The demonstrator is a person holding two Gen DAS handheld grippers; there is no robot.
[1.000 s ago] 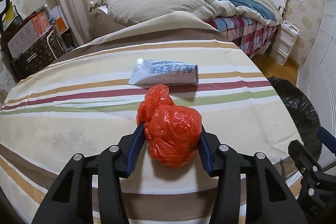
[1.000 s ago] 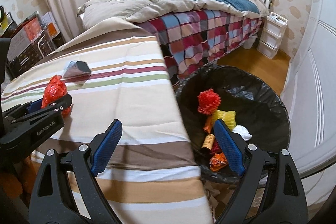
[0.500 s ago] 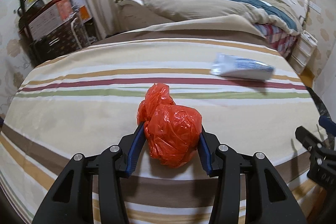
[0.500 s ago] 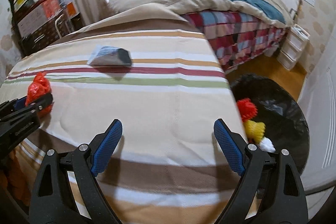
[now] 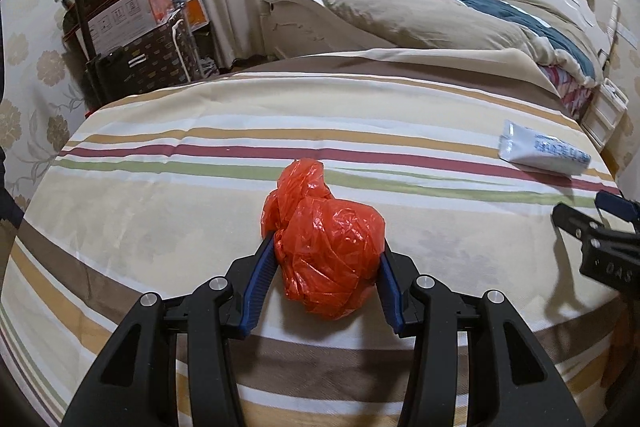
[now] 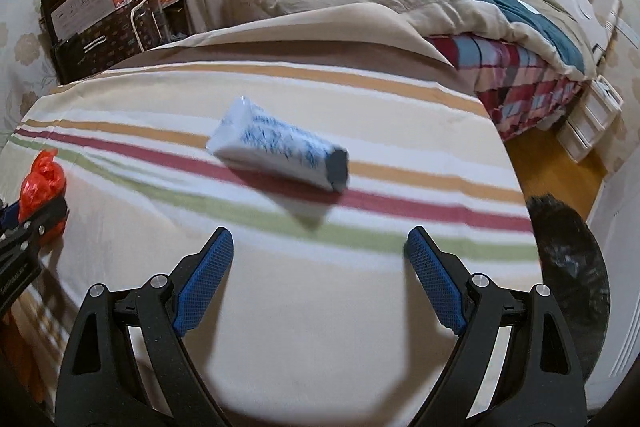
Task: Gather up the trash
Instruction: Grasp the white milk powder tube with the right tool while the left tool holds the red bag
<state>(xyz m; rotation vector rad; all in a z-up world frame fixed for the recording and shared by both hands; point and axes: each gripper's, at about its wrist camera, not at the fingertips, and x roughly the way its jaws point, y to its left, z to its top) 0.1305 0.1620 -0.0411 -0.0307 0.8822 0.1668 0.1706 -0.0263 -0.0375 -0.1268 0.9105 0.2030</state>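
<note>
Over the striped desk [image 5: 160,219], the left claw [image 5: 326,267] grips a crumpled red plastic bag [image 5: 326,247]; the right claw [image 6: 320,267] gapes empty just short of a white-and-blue packet [image 6: 276,147] lying there.

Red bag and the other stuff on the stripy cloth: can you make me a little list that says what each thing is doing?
red bag: squeezed in left gripper
white packet: lying on striped cloth, untouched
right gripper: open, empty, facing the packet
black bin: beside the cloth's right edge
</note>
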